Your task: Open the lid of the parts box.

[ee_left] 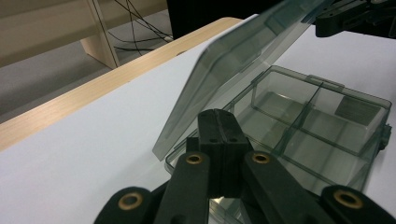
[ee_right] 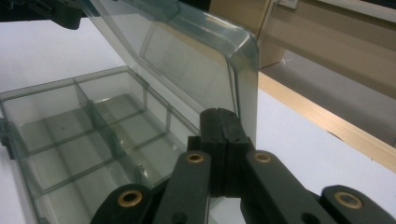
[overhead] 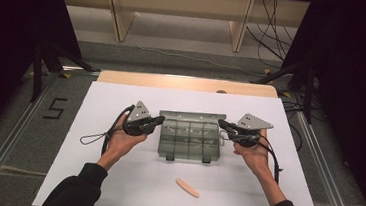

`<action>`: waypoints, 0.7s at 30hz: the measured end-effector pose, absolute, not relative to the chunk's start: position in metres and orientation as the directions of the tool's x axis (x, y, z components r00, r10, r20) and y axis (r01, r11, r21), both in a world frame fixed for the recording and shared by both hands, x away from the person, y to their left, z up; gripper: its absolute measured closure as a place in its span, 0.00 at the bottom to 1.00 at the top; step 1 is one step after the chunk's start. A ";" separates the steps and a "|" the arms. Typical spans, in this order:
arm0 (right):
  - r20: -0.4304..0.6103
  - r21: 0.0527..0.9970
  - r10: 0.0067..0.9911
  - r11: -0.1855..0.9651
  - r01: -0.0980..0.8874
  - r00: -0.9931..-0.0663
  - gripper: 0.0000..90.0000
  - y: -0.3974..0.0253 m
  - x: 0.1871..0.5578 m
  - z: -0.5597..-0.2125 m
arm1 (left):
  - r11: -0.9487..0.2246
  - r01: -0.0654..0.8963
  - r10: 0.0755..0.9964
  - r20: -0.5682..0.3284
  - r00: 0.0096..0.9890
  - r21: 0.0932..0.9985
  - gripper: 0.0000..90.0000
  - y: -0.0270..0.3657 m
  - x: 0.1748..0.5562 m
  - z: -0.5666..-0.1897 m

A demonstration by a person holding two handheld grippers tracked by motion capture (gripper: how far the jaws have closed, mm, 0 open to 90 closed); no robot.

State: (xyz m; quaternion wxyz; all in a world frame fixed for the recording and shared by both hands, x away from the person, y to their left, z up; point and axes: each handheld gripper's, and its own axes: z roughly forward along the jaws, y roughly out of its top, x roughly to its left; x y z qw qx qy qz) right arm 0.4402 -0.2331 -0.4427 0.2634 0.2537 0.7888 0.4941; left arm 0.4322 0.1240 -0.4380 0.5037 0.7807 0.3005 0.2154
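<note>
A smoky clear compartment box (overhead: 189, 141) lies at the middle of the white table top, its lid (overhead: 192, 117) raised at the back. My left gripper (overhead: 160, 121) is shut, its tips against the box's left end; in the left gripper view the closed tips (ee_left: 219, 116) sit at the lid's (ee_left: 243, 60) lower corner above the empty compartments (ee_left: 322, 130). My right gripper (overhead: 221, 123) is shut at the box's right end. In the right gripper view it (ee_right: 220, 114) rests beside the lid's edge (ee_right: 247, 93). Nothing shows between either pair of jaws.
A small peach-coloured stick (overhead: 187, 187) lies on the white sheet (overhead: 114, 177) in front of the box. The table's wooden far edge (overhead: 187, 83) lies beyond, then floor, wooden shelf legs and cables. Metal rails run along both sides.
</note>
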 end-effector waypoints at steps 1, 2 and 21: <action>-0.152 0.909 0.660 0.385 0.158 -0.736 1.00 -0.233 0.440 -0.442 | -0.306 0.253 0.690 0.030 0.723 0.918 1.00 0.124 0.433 -0.438; -0.158 0.913 0.663 0.381 0.148 -0.732 1.00 -0.233 0.442 -0.442 | -0.305 0.253 0.692 0.031 0.722 0.918 1.00 0.124 0.434 -0.438; -0.139 0.915 0.666 0.370 0.162 -0.733 1.00 -0.234 0.447 -0.442 | -0.310 0.243 0.686 0.040 0.726 0.919 1.00 0.125 0.437 -0.432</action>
